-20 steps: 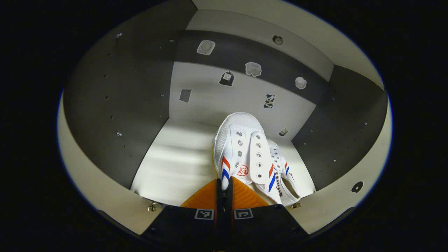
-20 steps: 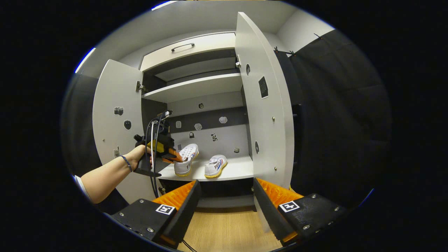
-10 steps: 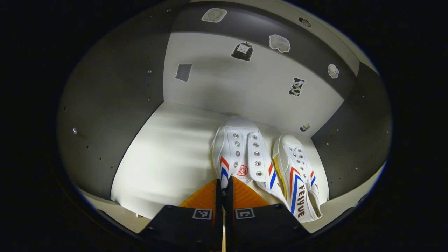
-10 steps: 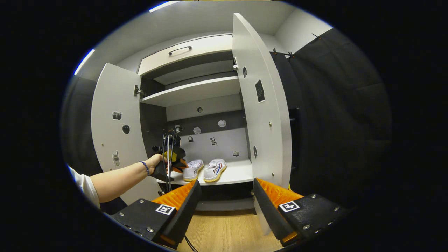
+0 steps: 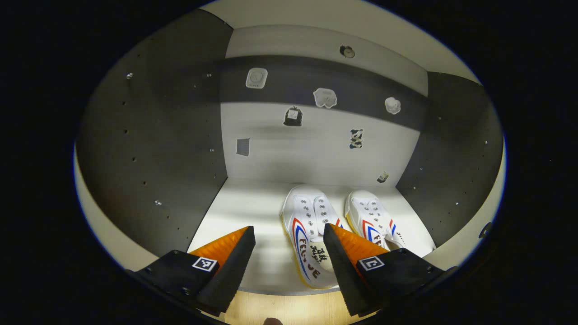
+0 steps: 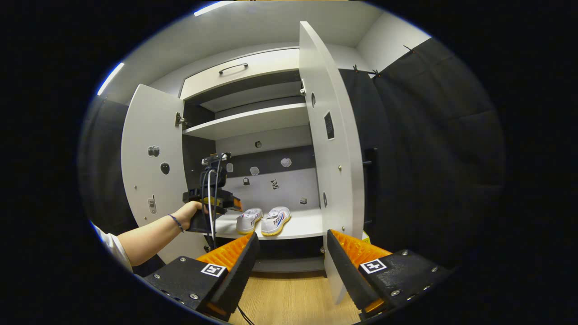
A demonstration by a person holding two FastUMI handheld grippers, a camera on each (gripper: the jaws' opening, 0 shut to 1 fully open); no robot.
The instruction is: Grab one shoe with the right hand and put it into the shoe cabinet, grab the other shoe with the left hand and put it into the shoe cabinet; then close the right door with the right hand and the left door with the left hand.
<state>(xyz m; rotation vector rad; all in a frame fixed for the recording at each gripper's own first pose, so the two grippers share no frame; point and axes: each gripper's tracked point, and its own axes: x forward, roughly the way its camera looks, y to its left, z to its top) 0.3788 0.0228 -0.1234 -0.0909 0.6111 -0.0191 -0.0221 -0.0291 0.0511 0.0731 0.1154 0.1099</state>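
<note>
The shoe cabinet (image 6: pixel 253 122) stands open before me, pale with dark inner walls; its right door (image 6: pixel 327 135) and left door (image 6: pixel 151 158) both swing wide; small stickers dot the back panel (image 5: pixel 316 144). On the lower shelf (image 5: pixel 253 216) sit the two shoes side by side, toes toward the back; the left shoe (image 5: pixel 307 230) and the right shoe (image 5: pixel 372 216) are white canvas with red and blue stripes, metal eyelets and yellowish soles. My left tool (image 5: pixel 289 257) hangs spread at the shelf's front edge, gripping nothing; my right tool (image 6: pixel 291 262) is spread too, well back above the wooden floor (image 6: pixel 289 298).
</note>
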